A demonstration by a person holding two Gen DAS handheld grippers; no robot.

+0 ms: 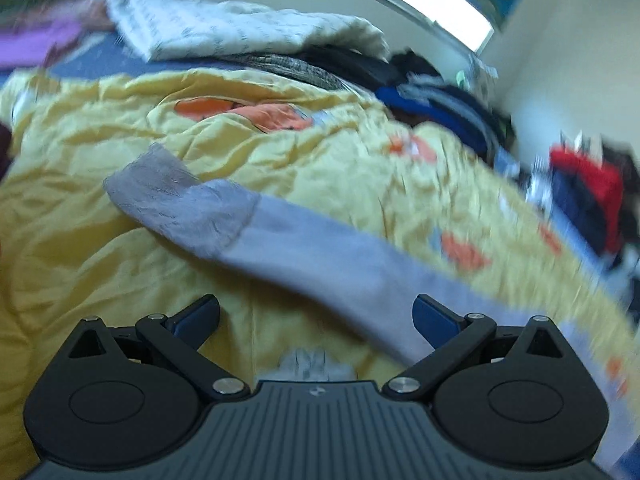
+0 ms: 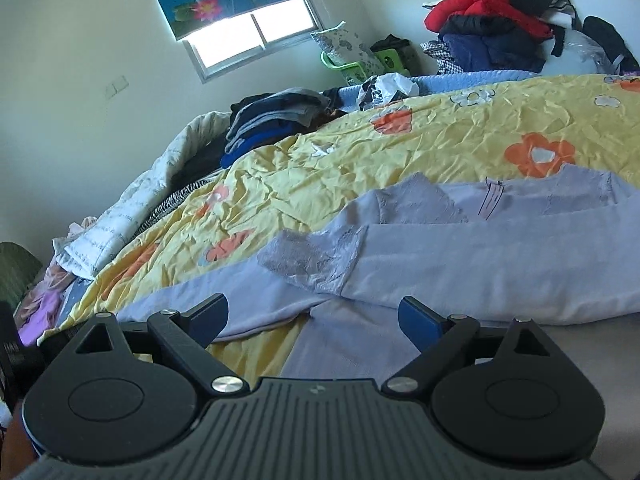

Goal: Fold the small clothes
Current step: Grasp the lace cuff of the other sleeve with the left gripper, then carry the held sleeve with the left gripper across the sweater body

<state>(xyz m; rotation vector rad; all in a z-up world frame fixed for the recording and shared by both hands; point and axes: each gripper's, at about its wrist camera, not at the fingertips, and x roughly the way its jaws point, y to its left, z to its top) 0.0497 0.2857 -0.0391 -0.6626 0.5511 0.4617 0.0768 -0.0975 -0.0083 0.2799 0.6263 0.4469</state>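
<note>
A: The pale lavender long-sleeved top with grey lace cuffs (image 2: 460,272) is lying spread on the bed's crumpled yellow quilt with orange flowers (image 2: 420,148). One sleeve is lying folded across the body, its lace cuff (image 2: 316,264) resting on the chest. This is looking like the sleeve-folding step.

B: The right tool (image 2: 314,320) is hovering just over the near part of the garment, both jaws standing wide, nothing between them.

A: The left tool (image 1: 318,316) is likewise standing wide open and gripping nothing. Its view is smearing with motion. The other sleeve (image 1: 280,248) is running diagonally across the quilt in front of it, lace cuff (image 1: 180,204) at the far end.

B: The next move is probably calling for the left tool to close on that sleeve and carry it over the body.

A: Containers: a green plastic basket (image 2: 352,70) is sitting by the far wall with a patterned grey-white cushion (image 2: 346,46) standing in it. Anything else in it is too small to tell.
</note>
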